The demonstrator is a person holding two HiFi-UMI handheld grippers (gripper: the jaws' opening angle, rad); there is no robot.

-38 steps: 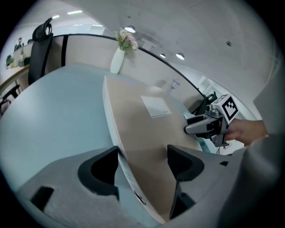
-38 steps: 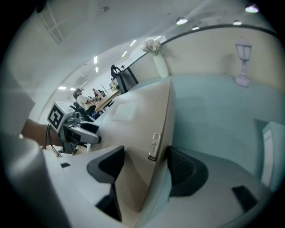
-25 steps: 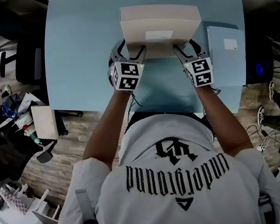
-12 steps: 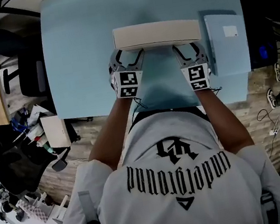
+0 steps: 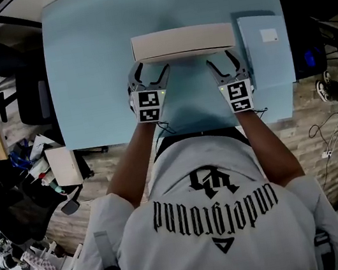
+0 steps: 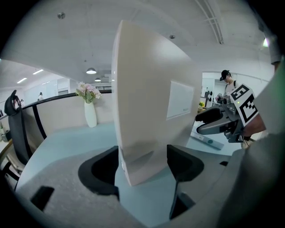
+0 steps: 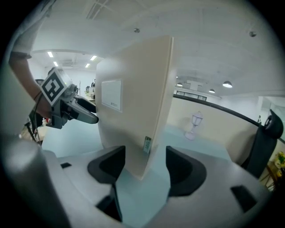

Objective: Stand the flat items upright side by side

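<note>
Smooth beige box upright on blue desk, paler box flat beside. L gripper, R gripper jaws just opening, apart round its ends

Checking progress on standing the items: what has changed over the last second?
The beige box went from tilted to upright on its long edge. The left gripper and right gripper have just been opening their jaws, its ends between them. The blue box stayed flat beside it.
</note>
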